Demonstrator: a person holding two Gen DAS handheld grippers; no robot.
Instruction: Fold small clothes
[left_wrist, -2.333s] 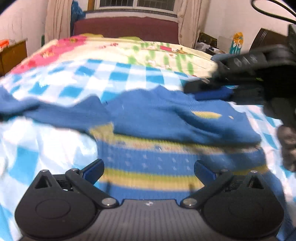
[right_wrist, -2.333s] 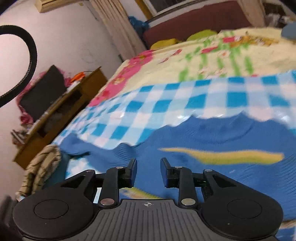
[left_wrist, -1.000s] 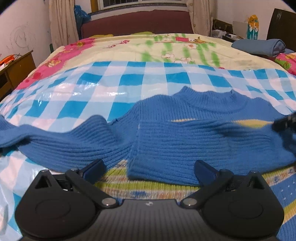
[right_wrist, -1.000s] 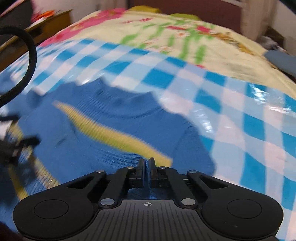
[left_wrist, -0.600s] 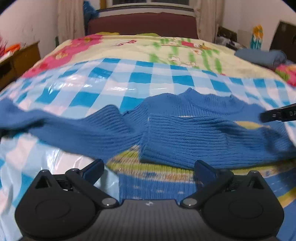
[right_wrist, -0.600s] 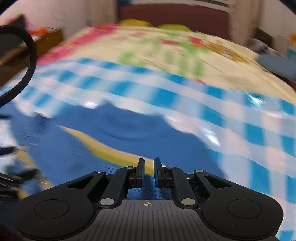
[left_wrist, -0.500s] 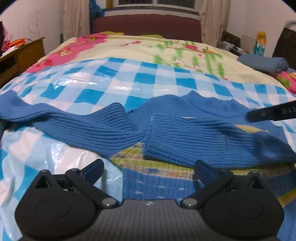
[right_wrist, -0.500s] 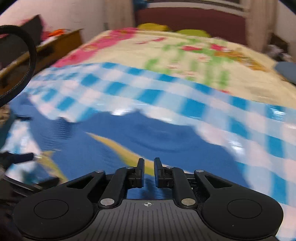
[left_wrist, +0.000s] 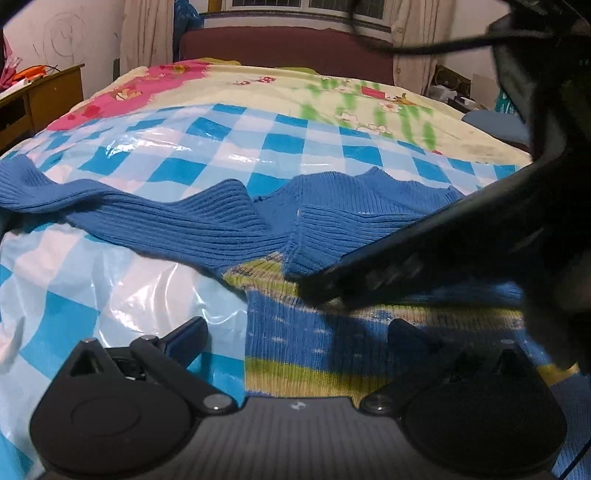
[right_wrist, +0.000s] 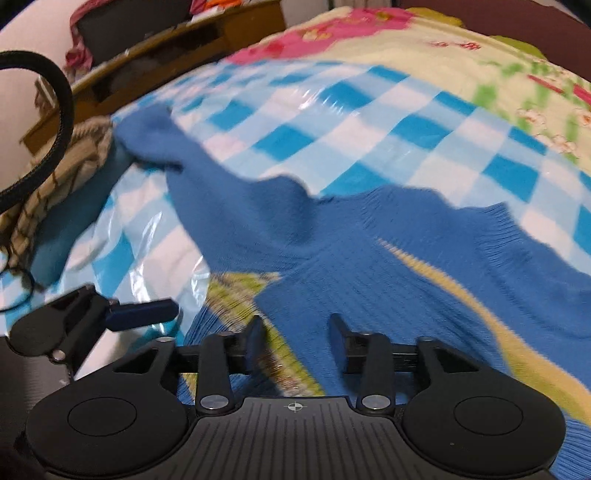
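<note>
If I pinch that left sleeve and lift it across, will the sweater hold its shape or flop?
Probably flop: the blue knit sweater already lies in soft waves, and its outstretched sleeve sags and ripples over the bed. It may also slide, since the checked plastic sheet under it looks glossy. The ribbed knit should give the fingers decent grip.

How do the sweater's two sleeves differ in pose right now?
The left sleeve stretches outward across the checkered sheet, its cuff near the bed's edge. The right sleeve is folded inward, lying across the sweater chest. The left sleeve looks wavy and rumpled; the right sleeve lies flatter. Both are the same ribbed blue knit.
</note>
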